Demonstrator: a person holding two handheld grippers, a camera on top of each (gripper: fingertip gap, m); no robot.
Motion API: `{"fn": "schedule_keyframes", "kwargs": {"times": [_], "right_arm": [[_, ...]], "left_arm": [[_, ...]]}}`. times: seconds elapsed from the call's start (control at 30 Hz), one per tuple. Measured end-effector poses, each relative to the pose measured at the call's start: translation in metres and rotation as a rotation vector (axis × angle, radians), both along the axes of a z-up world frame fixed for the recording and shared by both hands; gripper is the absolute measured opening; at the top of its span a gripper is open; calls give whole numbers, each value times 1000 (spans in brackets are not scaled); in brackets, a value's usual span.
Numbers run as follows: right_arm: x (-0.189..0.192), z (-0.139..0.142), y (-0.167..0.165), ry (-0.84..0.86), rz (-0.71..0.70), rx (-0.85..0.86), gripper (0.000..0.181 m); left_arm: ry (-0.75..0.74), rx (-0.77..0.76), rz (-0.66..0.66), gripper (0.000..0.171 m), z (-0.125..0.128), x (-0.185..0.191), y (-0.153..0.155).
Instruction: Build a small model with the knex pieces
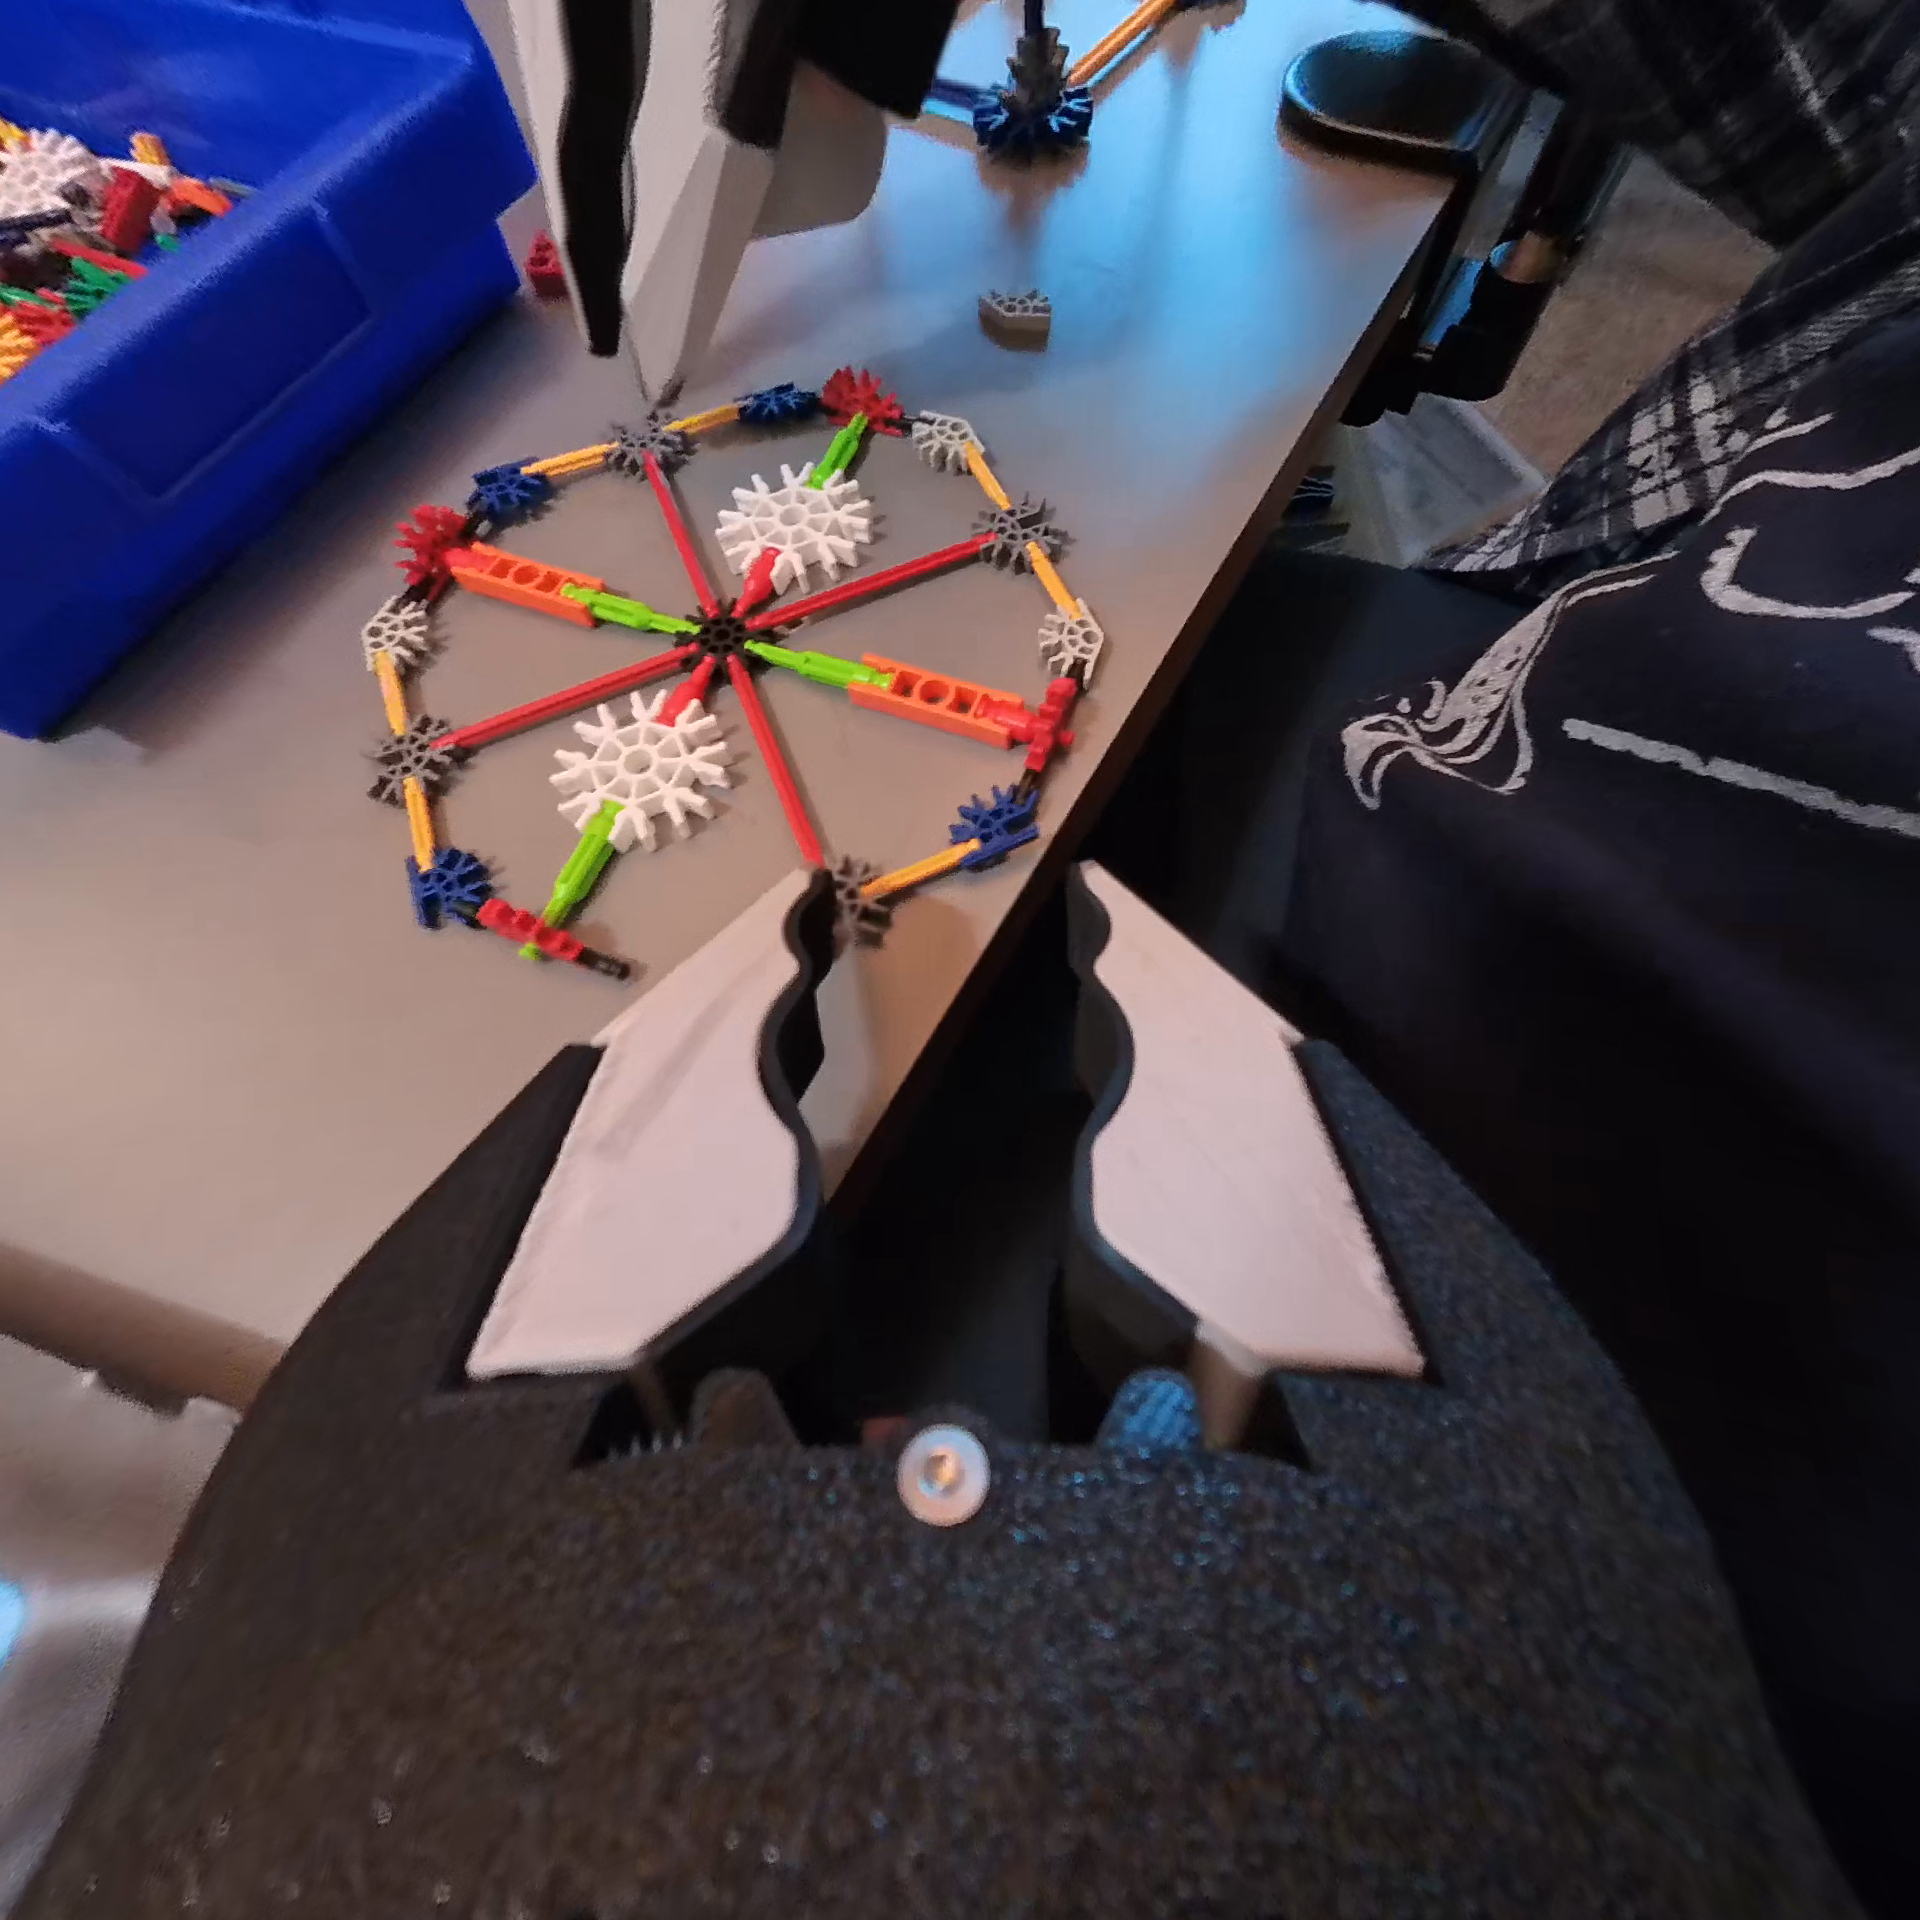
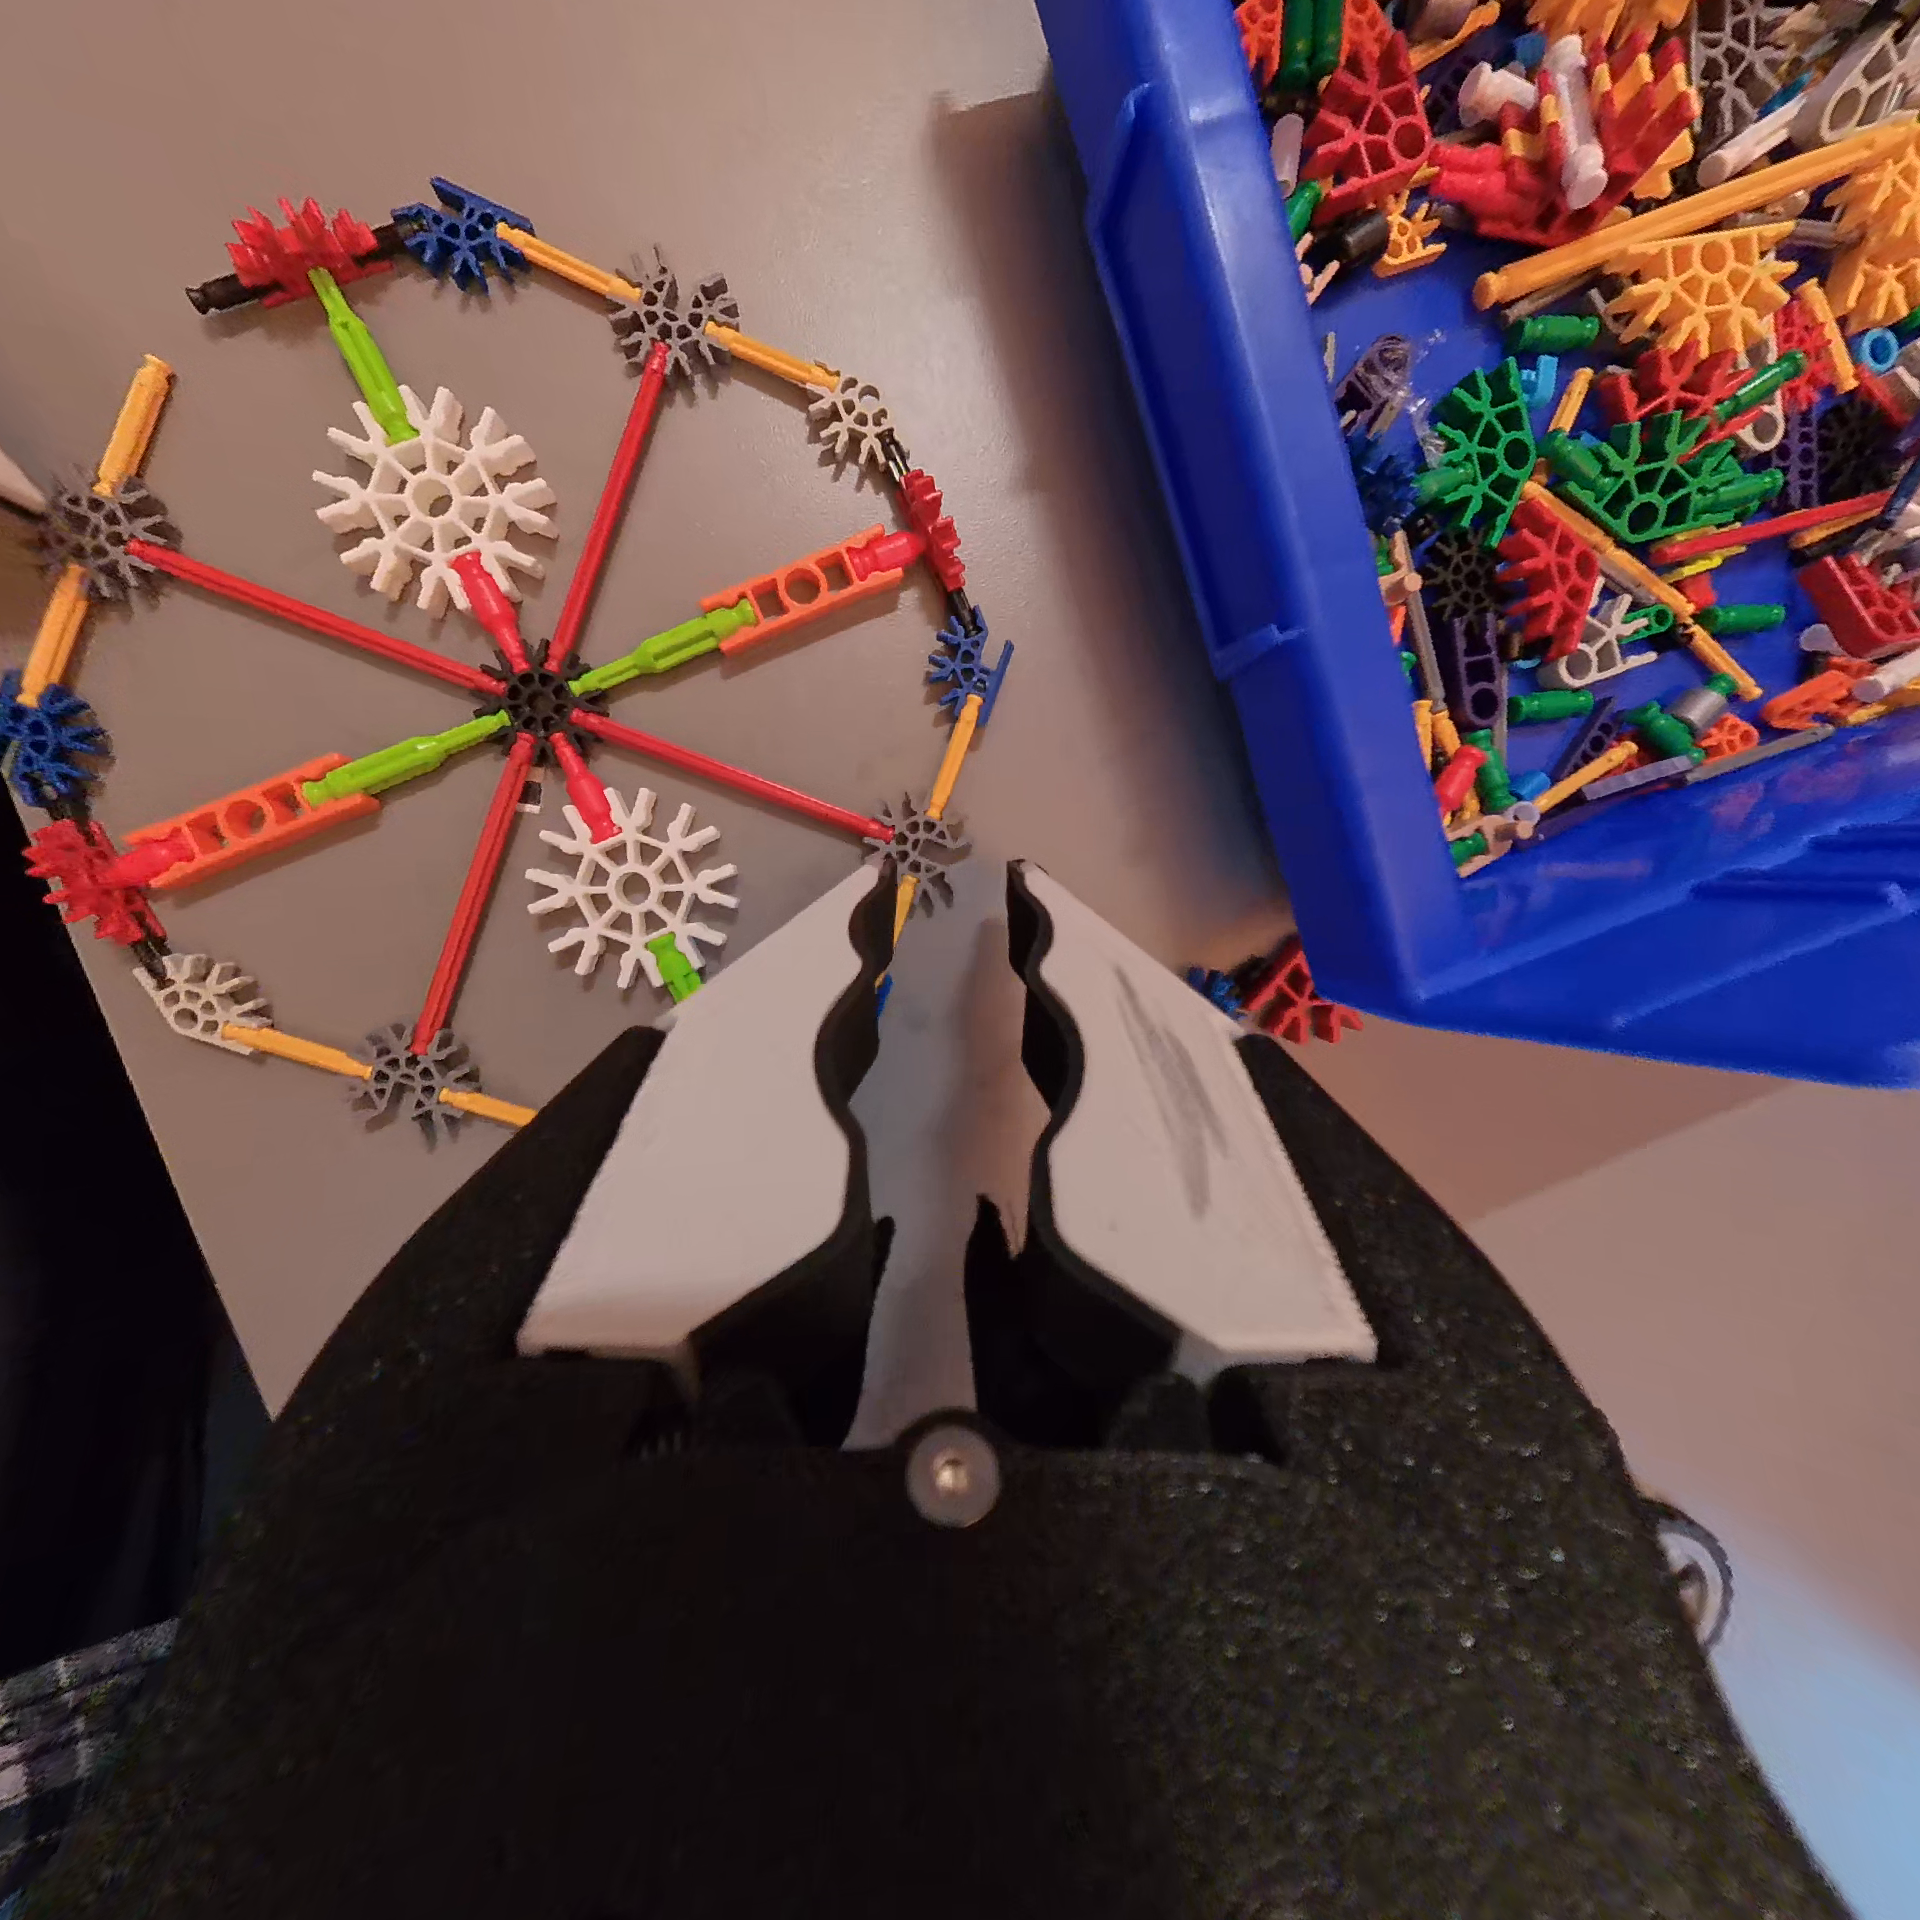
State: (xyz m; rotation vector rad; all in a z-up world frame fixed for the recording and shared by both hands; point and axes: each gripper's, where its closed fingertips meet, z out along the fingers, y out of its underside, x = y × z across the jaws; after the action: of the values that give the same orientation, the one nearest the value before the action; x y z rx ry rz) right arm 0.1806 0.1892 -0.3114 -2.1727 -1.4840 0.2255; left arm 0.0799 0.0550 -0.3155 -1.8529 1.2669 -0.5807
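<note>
A flat wheel of toy rods and connectors lies on the grey table, with a black hub, red spokes and two white snowflake connectors. It also shows in the right wrist view. My left gripper is open and empty at the table's edge. Its left fingertip is beside a grey rim connector. My right gripper is open with a narrow gap and empty. Its tips are just short of another grey rim connector, beside a yellow rod. It also shows across the wheel in the left wrist view.
A blue bin full of loose toy pieces stands beside the wheel and shows in the left wrist view. A small red piece lies by it. A loose grey piece and another small build sit farther off. A person's dark clothing is past the table edge. My hands' fingertips stand some 15 cm from each other.
</note>
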Motion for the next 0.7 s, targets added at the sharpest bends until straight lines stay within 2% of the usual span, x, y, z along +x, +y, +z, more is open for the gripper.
{"fn": "schedule_keyframes", "kwargs": {"times": [0.37, 0.7], "right_arm": [[14, 29, 1, 67, -58, 64, 21], [26, 33, -4, 78, -87, 79, 22]], "left_arm": [[5, 24, 41, 44, 2, -13, 11], [11, 25, 86, 45, 0, -22, 17]]}}
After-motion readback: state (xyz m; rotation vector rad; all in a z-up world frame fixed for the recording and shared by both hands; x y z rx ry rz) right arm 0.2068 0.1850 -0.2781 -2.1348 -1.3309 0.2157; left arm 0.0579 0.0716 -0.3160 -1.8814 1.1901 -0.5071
